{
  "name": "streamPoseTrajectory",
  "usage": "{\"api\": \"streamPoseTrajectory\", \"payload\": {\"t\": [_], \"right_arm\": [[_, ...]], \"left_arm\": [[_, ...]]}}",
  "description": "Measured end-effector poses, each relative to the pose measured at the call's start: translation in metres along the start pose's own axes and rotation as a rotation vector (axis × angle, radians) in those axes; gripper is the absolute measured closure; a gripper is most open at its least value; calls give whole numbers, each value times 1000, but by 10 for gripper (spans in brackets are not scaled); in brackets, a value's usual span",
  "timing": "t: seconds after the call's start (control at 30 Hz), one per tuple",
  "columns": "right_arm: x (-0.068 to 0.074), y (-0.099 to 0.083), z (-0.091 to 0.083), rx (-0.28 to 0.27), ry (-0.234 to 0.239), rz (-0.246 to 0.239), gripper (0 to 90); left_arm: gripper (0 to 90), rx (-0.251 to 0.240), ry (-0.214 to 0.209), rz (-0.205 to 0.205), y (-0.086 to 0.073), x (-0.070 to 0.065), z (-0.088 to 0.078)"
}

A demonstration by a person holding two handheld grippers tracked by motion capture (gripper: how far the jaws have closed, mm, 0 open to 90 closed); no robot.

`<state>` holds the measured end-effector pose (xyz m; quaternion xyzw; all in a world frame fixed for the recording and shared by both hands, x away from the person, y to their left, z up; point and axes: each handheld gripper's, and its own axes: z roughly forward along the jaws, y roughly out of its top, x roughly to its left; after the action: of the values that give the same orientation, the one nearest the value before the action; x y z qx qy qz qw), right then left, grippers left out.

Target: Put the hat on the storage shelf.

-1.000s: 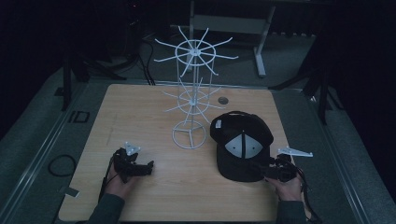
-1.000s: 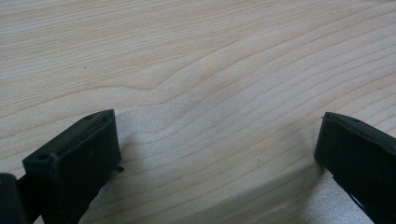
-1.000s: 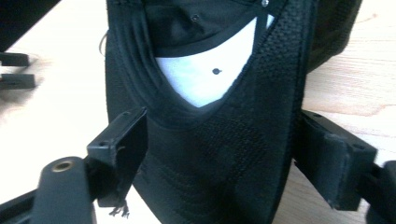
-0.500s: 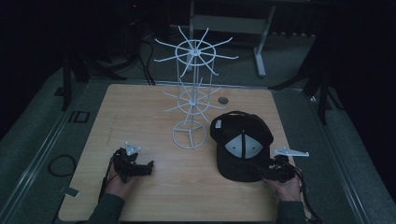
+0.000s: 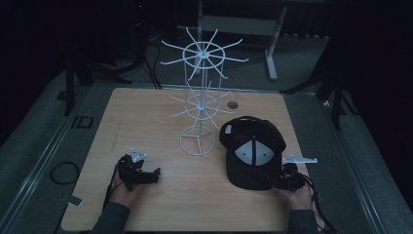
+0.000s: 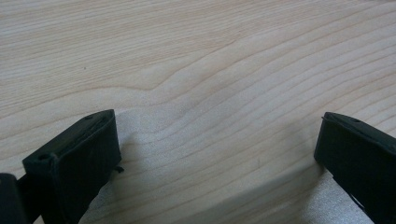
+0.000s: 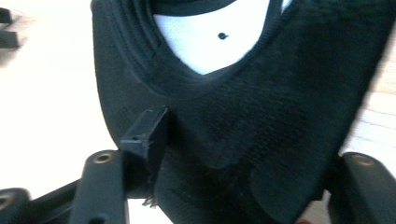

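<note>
1. High view: The black cap lies at lower right of the table, just right of the white wire rack. The right gripper meets its near edge; the left gripper rests at lower left.
2. Left gripper view: Jaws stand wide over bare wood, holding nothing.
3. Right gripper view: Jaws have just been closing, with the cap's brim between them; full contact cannot be confirmed. Risk: a shallow bite on soft fabric may slip when lifted.
</note>
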<state>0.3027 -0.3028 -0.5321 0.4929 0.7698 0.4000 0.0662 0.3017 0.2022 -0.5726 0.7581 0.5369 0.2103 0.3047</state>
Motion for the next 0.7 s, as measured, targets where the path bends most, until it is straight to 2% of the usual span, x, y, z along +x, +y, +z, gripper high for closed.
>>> {"api": "streamPoseTrajectory", "payload": {"t": [0.13,0.37,0.4,0.43,0.5,0.6,0.63,0.7], "right_arm": [[-2,-1,2,12,53,7,485],[-2,-3,7,42,94,15,523],[-1,-3,9,53,139,7,595],[0,-3,10,55,159,3,627],[2,-2,12,51,193,2,675],[3,-2,12,43,214,5,715],[4,-1,12,27,235,11,749],[3,0,12,11,240,24,765]], "left_arm": [[2,-1,0,-1,0,0,0],[2,0,0,1,0,0,0],[2,0,0,1,0,0,0],[1,0,0,0,0,0,0],[2,-1,0,0,0,0,0],[2,0,0,0,0,0,0],[2,0,0,0,0,0,0],[2,0,0,0,0,0,0]]}}
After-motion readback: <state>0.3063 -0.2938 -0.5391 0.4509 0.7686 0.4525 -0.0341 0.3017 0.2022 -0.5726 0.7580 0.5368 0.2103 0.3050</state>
